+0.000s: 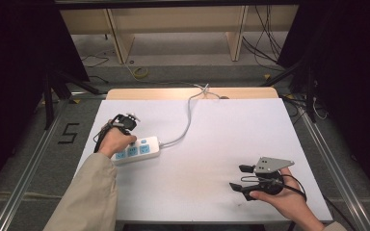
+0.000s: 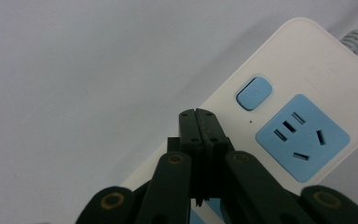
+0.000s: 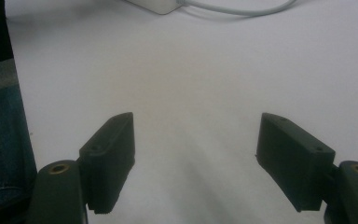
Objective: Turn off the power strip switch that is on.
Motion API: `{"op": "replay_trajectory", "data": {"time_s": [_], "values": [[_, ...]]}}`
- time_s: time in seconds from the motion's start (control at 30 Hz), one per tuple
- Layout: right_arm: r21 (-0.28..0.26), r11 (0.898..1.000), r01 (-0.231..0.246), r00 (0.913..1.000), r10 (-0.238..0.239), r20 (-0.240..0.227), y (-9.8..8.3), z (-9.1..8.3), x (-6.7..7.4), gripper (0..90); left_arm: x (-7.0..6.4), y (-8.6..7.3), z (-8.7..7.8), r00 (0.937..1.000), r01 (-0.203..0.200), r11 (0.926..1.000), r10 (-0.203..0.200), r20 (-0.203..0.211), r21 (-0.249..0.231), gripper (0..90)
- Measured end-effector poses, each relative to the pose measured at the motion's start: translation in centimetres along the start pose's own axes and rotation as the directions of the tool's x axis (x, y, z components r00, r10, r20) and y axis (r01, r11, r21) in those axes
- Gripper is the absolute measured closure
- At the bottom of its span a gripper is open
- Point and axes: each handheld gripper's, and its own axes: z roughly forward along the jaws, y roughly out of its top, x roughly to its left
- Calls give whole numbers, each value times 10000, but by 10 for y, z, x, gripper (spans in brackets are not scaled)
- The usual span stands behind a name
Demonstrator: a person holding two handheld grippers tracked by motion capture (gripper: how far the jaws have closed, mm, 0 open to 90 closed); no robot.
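Observation:
A white power strip (image 1: 136, 150) with blue sockets lies on the left part of the white table top (image 1: 212, 144). Its grey cable (image 1: 187, 126) runs to the far edge. In the left gripper view the strip (image 2: 307, 70) shows a blue switch (image 2: 255, 93) and a blue socket (image 2: 303, 136). My left gripper (image 2: 197, 113) is shut with nothing between its jaws, its tip over the strip's edge just short of the switch. In the high view the left gripper (image 1: 127, 139) sits under the hand at the strip. My right gripper (image 1: 240, 176) rests near the front right, open and empty (image 3: 196, 140).
The table's front edge lies close to the right gripper. Past the far edge are a wooden strip (image 1: 188, 93), cables on the floor (image 1: 139, 72) and wooden frame legs (image 1: 118, 38). Dark curtains stand on both sides. A sleeve (image 1: 86, 197) comes in at the lower left.

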Motion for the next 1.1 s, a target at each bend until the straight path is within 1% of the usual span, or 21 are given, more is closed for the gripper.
{"op": "replay_trajectory", "data": {"time_s": [0.4,0.53,1.1], "values": [[-18,10000,18,10000,-18,6,0,0,0,284,0,0,0,10000,-10,10000,10,30,-2,900],[-12,10000,15,10000,-15,1,0,0,0,284,1,1,-4,10000,-60,10000,60,65,4,900],[-16,10000,5,10000,-4,12,0,0,0,284,0,0,-4,10000,-83,10000,83,-4,-51,900]]}}
